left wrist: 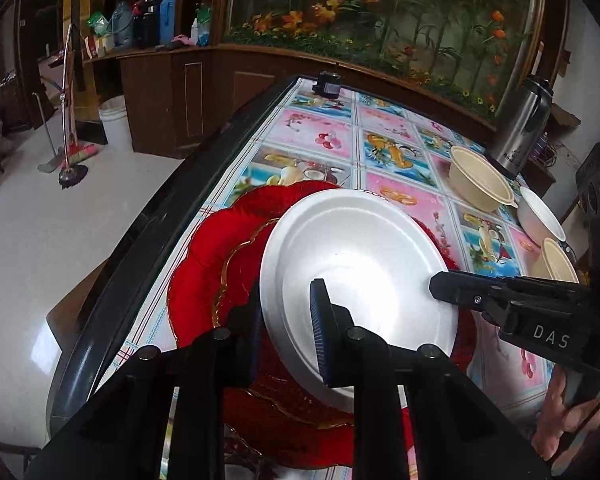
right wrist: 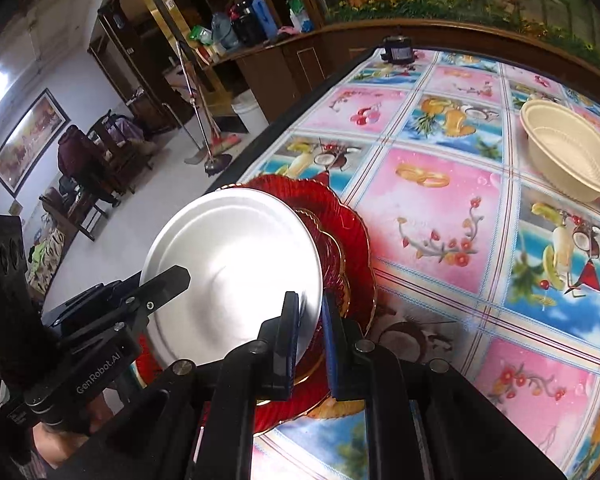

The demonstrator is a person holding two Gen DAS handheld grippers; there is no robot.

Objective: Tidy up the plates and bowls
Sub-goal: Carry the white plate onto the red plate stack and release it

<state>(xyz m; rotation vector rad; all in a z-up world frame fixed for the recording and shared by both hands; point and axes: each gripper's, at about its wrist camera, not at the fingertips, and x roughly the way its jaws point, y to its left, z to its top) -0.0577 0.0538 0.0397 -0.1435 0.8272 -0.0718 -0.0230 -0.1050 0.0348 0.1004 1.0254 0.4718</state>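
Observation:
A white foam plate (left wrist: 360, 256) (right wrist: 228, 252) hangs tilted just above a stack of red scalloped plates with gold rims (left wrist: 216, 248) (right wrist: 340, 220). The stack sits near the table's left edge. My left gripper (left wrist: 286, 300) is shut on the plate's near rim, and it shows from the side in the right wrist view (right wrist: 176, 276). My right gripper (right wrist: 310, 300) is shut on the opposite rim, its fingers tight together, and it reaches in from the right in the left wrist view (left wrist: 440, 284). Whether the white plate touches the red ones I cannot tell.
On the fruit-print tablecloth (right wrist: 432, 216) to the right stand a beige bowl (left wrist: 480, 180) (right wrist: 568, 152), a white bowl (left wrist: 540, 216) and a second beige bowl (left wrist: 558, 264). A steel flask (left wrist: 524, 128) and a small black device (left wrist: 327, 83) sit at the far side. The dark table rim (left wrist: 140, 240) drops to the floor.

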